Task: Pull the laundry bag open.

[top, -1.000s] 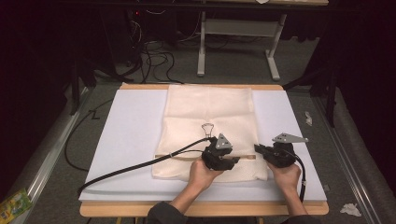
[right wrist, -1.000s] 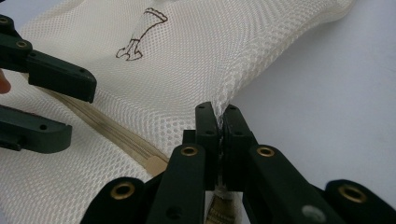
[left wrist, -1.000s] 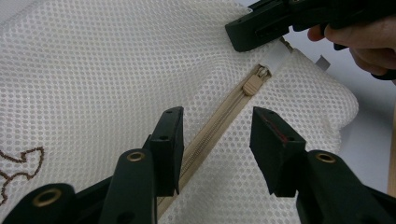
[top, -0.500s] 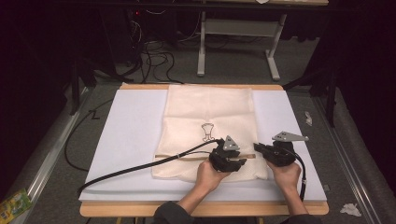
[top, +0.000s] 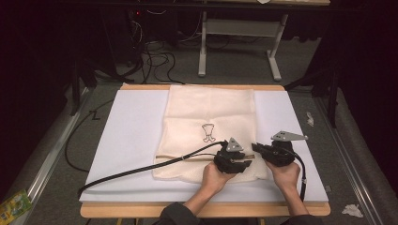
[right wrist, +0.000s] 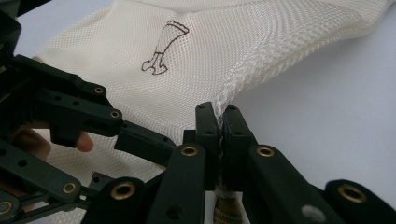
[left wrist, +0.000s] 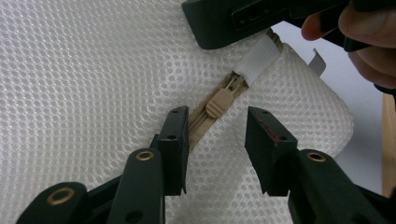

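Overall light: the high view has a bright centre and dark surroundings; the white mat on the desk [top: 126, 140] is evenly lit from above.
Surroundings: the floor and the frame legs at 12 o'clock are dim; both sides fall to near black.
Shadows: soft and short under the hands; a thin dark line runs beneath the cable towards 8 o'clock.
Glare: none; the mat nears washing out.
Sharpness, high view: slightly soft and grainy.
Left gripper view: the mesh bag [left wrist: 93, 70] is crisp and its weave distinct; the fingers at 1 o'clock are blurred.
Right gripper view: the near tongs [right wrist: 219, 122] are soft, the mesh at 12 o'clock sharper; the background at 3 o'clock is flat pale grey.
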